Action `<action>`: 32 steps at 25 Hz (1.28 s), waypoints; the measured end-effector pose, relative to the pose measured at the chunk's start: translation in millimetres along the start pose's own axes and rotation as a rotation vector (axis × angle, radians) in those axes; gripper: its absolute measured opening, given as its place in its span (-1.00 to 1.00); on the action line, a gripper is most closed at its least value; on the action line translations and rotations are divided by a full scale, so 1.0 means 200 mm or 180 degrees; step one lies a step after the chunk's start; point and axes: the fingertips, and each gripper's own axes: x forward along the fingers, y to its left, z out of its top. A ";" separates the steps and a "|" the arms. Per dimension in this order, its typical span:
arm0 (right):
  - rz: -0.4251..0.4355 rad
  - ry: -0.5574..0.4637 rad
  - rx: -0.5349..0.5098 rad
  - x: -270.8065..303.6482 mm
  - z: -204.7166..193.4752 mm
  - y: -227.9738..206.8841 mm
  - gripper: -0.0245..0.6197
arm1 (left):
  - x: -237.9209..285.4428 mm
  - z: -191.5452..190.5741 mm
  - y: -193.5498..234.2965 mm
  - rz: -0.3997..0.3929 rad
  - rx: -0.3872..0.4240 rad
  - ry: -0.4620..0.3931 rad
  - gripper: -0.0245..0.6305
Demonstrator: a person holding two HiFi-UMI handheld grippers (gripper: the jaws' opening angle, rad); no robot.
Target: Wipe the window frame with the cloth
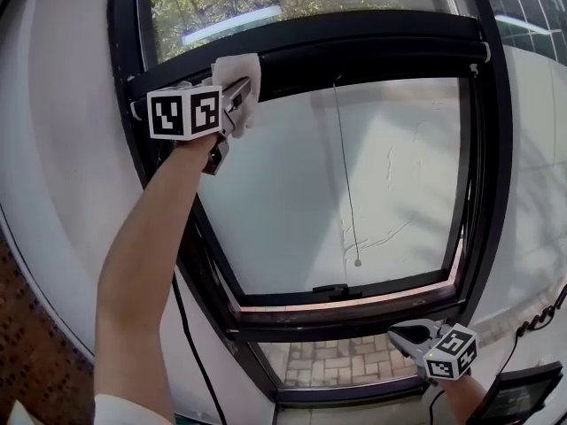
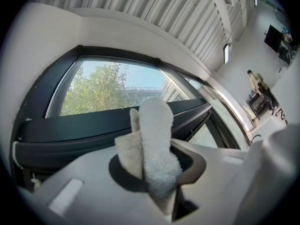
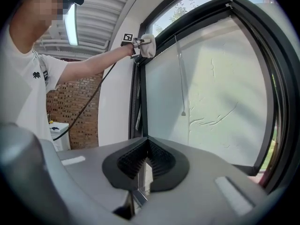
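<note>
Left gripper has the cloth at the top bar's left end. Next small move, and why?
Probably slide the left gripper rightward along the dark top bar, pressing the cloth against it. The cloth is clamped in its jaws at the bar's left end, and the rest of the bar runs off to the right.

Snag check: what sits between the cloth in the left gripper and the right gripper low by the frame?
Head view, cloth to right gripper: pale pane, a thin cord hanging down it, then the dark lower frame bar.
</note>
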 end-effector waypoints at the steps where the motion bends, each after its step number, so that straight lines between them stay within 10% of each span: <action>1: 0.0016 -0.0001 -0.0001 0.03 0.00 0.03 -0.91 | -0.03 -0.01 0.04 0.0022 0.0015 0.0018 -0.61; 32: 0.0086 0.0152 0.0007 0.41 0.00 0.37 -0.91 | -0.72 -0.39 1.02 0.1018 0.0131 0.0460 -0.60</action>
